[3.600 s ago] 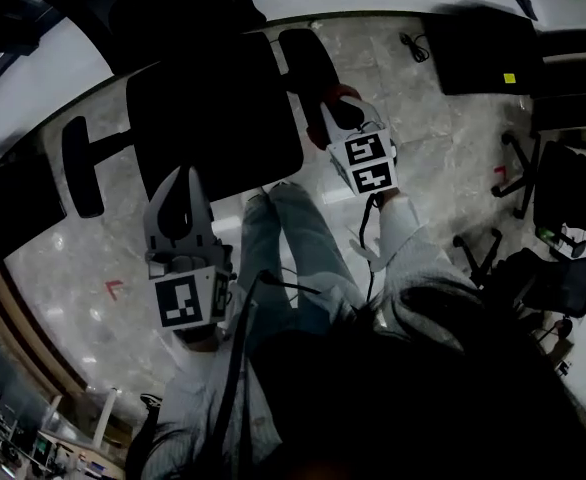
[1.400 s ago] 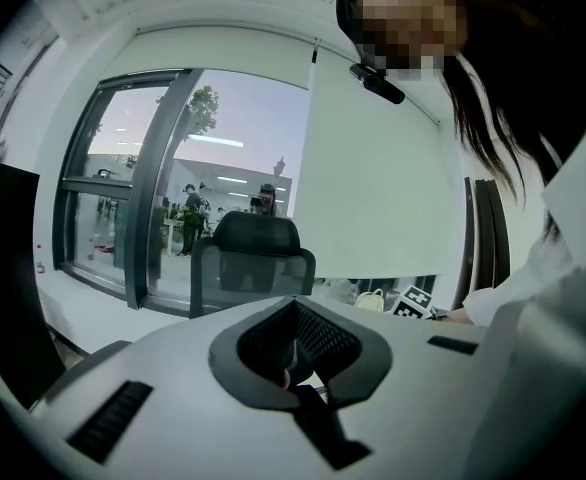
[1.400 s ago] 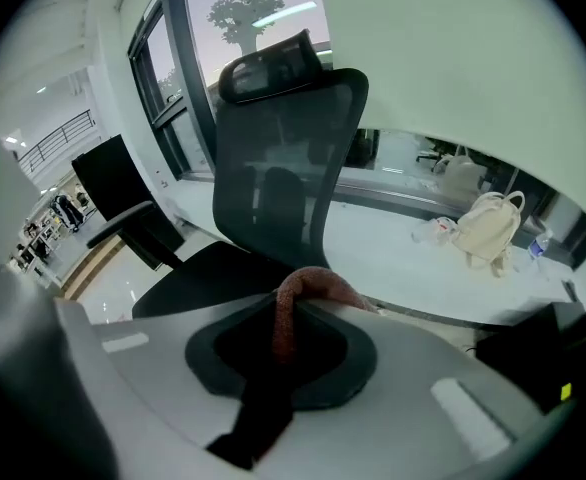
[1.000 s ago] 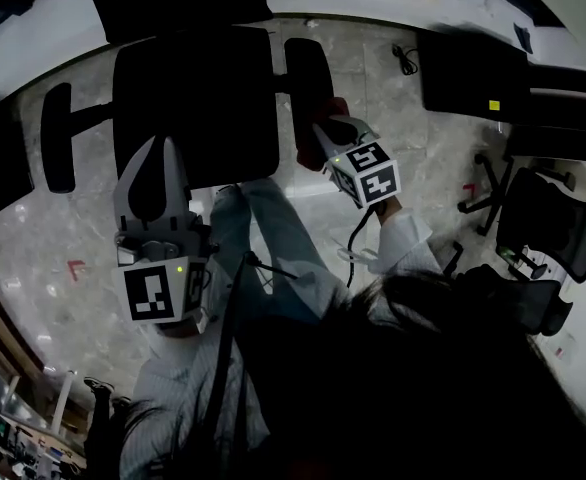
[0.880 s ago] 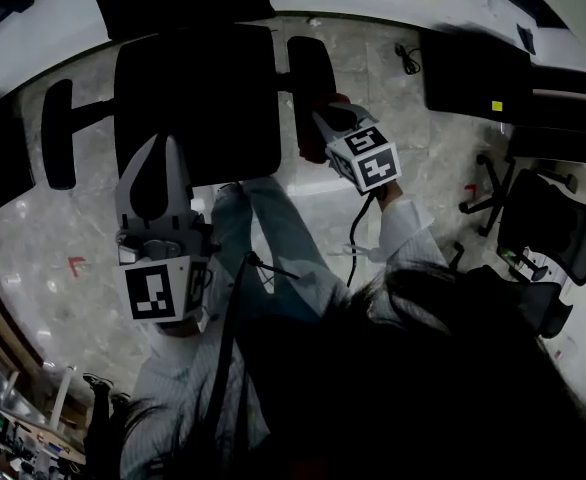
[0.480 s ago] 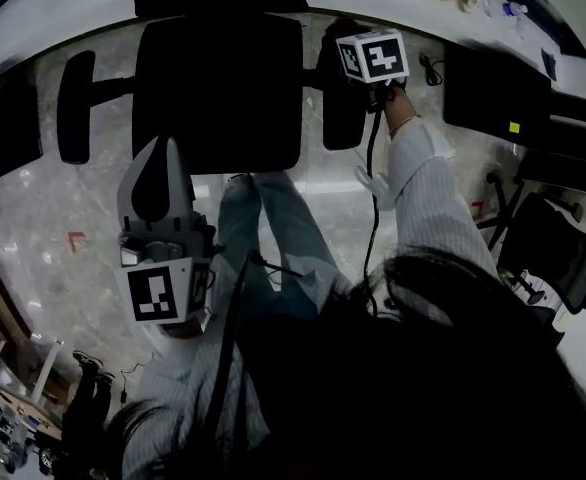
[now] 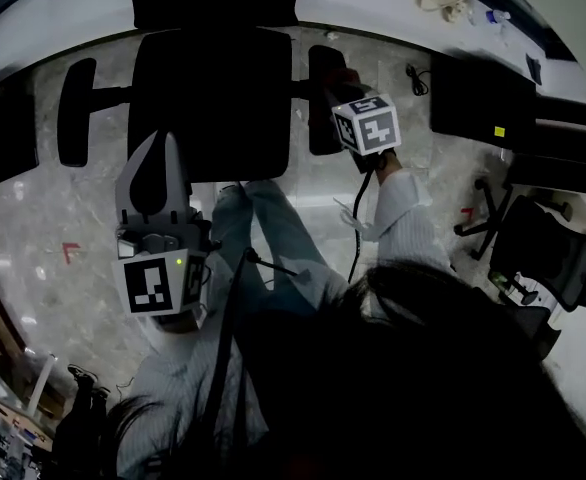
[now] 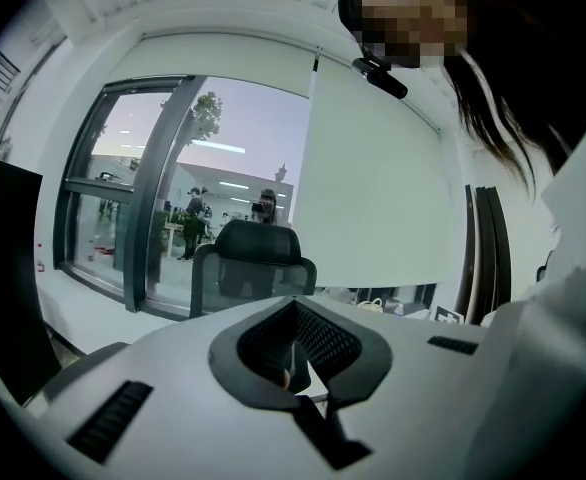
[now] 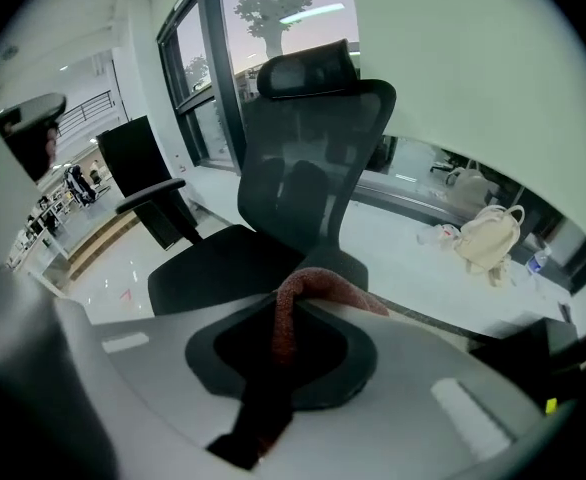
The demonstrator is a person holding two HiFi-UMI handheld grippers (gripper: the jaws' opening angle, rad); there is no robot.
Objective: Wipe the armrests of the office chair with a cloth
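Right tongs [image 7: 341,90] are clamped on the red cloth [image 9: 291,318], which loops over their tip. They sit over the far end of the near armrest [image 7: 321,108], upper centre-right in the head view, just beside the seat [image 7: 213,98]. Whether the cloth touches the pad: cannot tell. Left tongs [image 7: 161,158] are closed with nothing between them, held at frame left below the seat and apart from the far armrest [image 7: 76,113] at upper left. Judged step: a wiping stroke along the near armrest. To do it well, press the cloth fold flat on the pad and hold even downward pressure. Draw the stroke end to end and take in the rounded edges. Keep the clamp firm so the cloth does not drag free. The far armrest would follow.
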